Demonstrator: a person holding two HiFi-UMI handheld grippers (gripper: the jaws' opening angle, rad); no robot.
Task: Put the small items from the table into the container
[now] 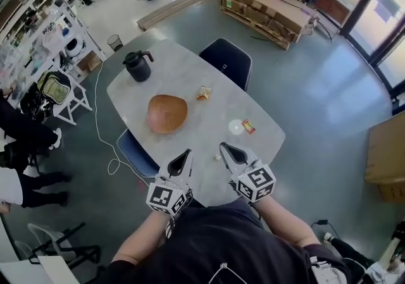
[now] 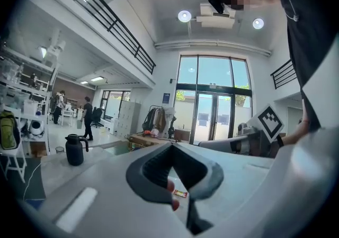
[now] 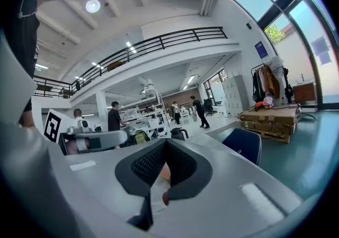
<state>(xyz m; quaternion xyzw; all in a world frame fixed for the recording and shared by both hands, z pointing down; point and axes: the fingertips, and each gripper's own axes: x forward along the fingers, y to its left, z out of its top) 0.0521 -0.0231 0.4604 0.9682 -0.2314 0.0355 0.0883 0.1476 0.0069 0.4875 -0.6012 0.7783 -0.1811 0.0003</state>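
- Your left gripper point(image 1: 187, 152) and right gripper point(image 1: 223, 147) are both pressed together and empty, on your side of the bowl point(image 1: 168, 114).
- The red packet point(image 1: 249, 126) lies on the bench point(image 1: 183, 67) right of the bowl.
- It looks light, thin and crinkly, so pinch a raised edge.

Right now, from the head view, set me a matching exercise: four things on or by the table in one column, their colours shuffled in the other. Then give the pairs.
Things:
1. jug
2. bowl
3. chair at the table's far edge
4. small packet beside the white disc

Colours:
A. red
B. dark blue
C. black
D. brown

Pairs: 1-C, 2-D, 3-B, 4-A
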